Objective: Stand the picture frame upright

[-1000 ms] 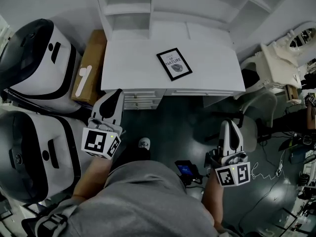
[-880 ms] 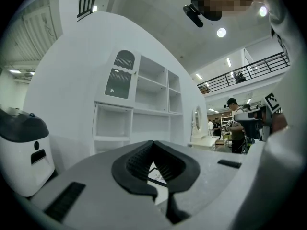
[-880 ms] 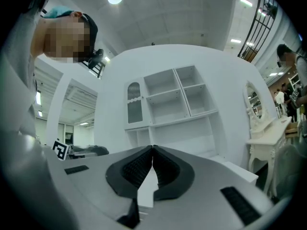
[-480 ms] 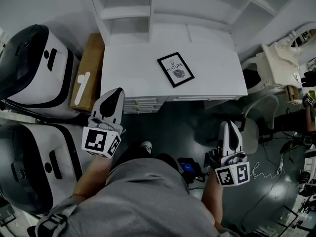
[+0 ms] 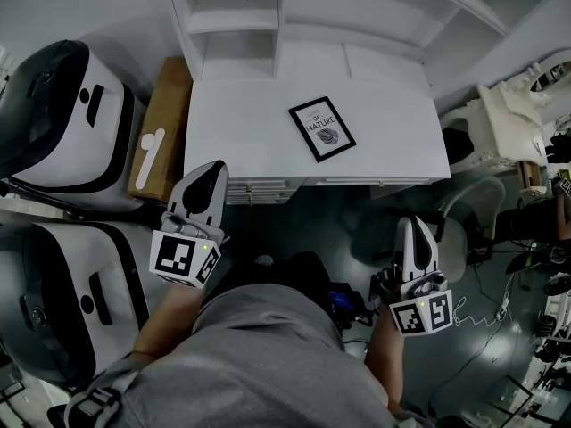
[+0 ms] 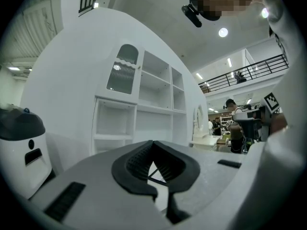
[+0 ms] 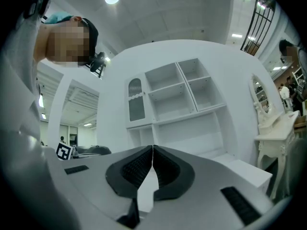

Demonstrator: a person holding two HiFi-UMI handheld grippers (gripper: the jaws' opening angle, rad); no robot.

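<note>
Since a second ago: desk and frame lower in head view, nearer both grippers; shoe on floor now mostly hidden.
White desk (image 5: 241,132), shelf unit (image 5: 241,25) behind.
Two white-and-black machines (image 5: 62,105) at left, type unclear.
Cardboard box (image 5: 162,123) beside desk's left edge.
Picture frame (image 5: 322,128): flat on desktop, right of centre, skewed.
Left gripper (image 5: 212,169): jaws together, nothing held, at desk's front edge.
Right gripper (image 5: 409,224): jaws together, nothing held, short of desk.

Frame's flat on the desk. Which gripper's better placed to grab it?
Left, narrowly: the left gripper sits at the front edge of the desk; the right gripper hangs back over the floor. The picture frame lies flat between them. Both are shut, so either must open first.
</note>
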